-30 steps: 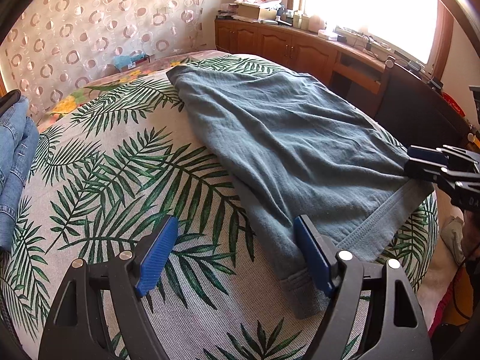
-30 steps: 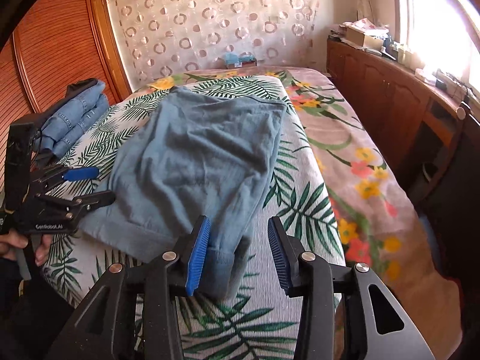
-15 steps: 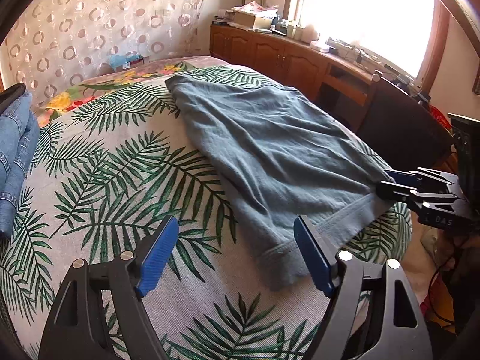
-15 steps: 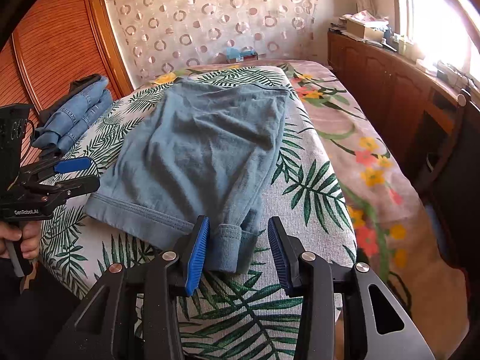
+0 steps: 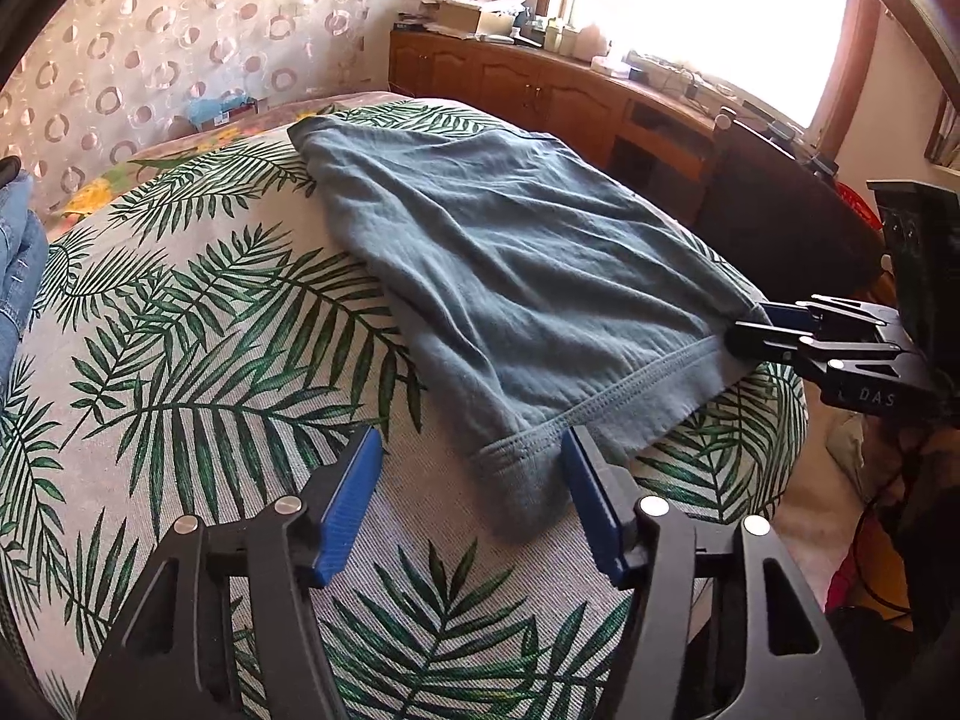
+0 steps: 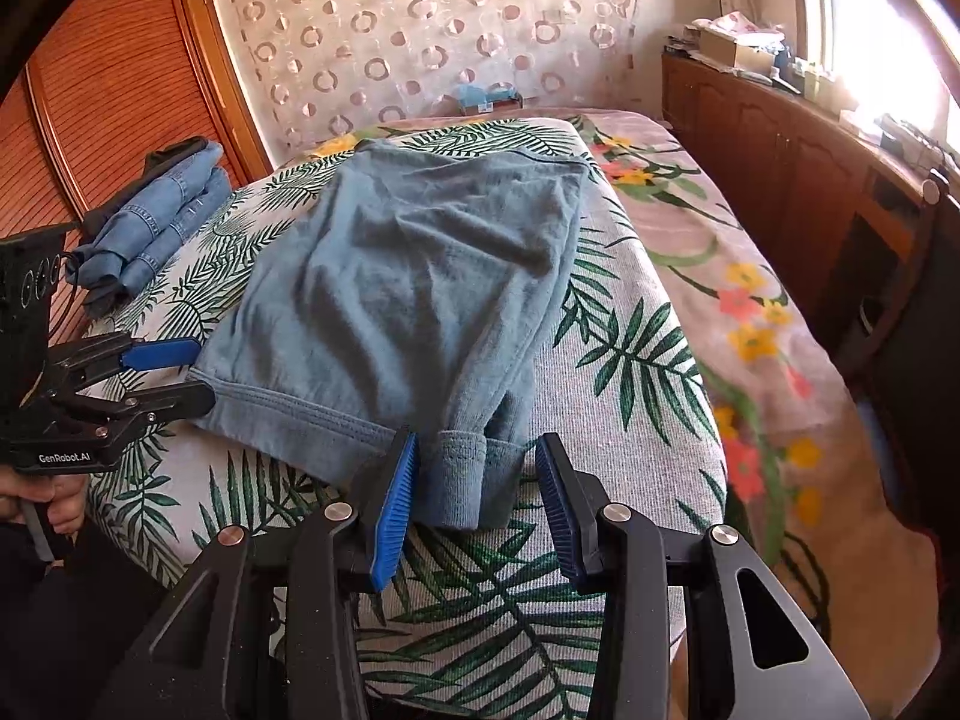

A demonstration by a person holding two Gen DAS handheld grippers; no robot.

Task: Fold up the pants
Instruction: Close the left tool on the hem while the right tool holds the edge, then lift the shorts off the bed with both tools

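1. The pants (image 6: pixel 414 294) lie flat on the leaf-print bedspread (image 5: pixel 198 372), apparently already doubled leg over leg; the near hem hangs at the bed's edge.
2. Left gripper (image 5: pixel 474 498): jaws closing, one hem corner between the pads but not yet pressed.
3. Right gripper (image 6: pixel 474 498): jaws parted, straddling the other hem corner (image 6: pixel 468 474); contact is hard to judge.
4. Remaining: grasp both corners and fold the hem toward the far waistband.
5. Folded jeans (image 6: pixel 156 222) lie beside.

Folded jeans (image 6: pixel 150 222) lie on the palm-leaf bedspread (image 6: pixel 630 360) near a wooden cabinet (image 5: pixel 540 96).
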